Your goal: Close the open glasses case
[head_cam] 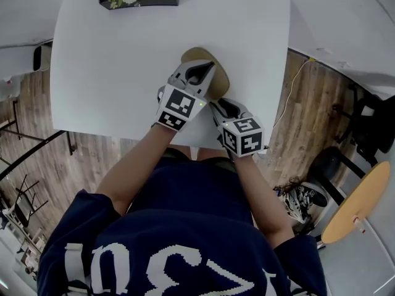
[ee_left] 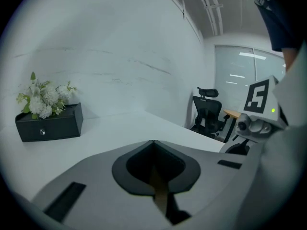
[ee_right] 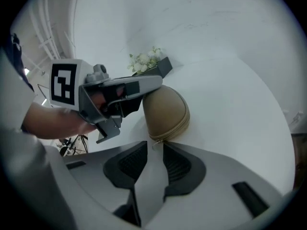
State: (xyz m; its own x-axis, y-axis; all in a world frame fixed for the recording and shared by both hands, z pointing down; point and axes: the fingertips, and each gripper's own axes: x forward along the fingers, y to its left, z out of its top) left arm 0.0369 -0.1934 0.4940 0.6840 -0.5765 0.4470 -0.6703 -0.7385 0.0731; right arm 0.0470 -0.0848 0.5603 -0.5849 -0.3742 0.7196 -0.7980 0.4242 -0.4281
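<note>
Though hidden overhead, zipper pull (ee_right: pixel 156 143) between parted right gripper (ee_right: pixel 156 146) jaws; left gripper (ee_left: pixel 153 142) clenched atop glasses case (ee_right: pixel 166 111).

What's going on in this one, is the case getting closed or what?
A person at a white table holds a gripper in each hand and works on a tan glasses case. The left gripper, fingers together, rests on top of the case, whose lid is down. The right gripper points at the case's near end, fingers slightly apart, with the zipper pull right at their tips. How far the zipper is done up cannot be told.
</note>
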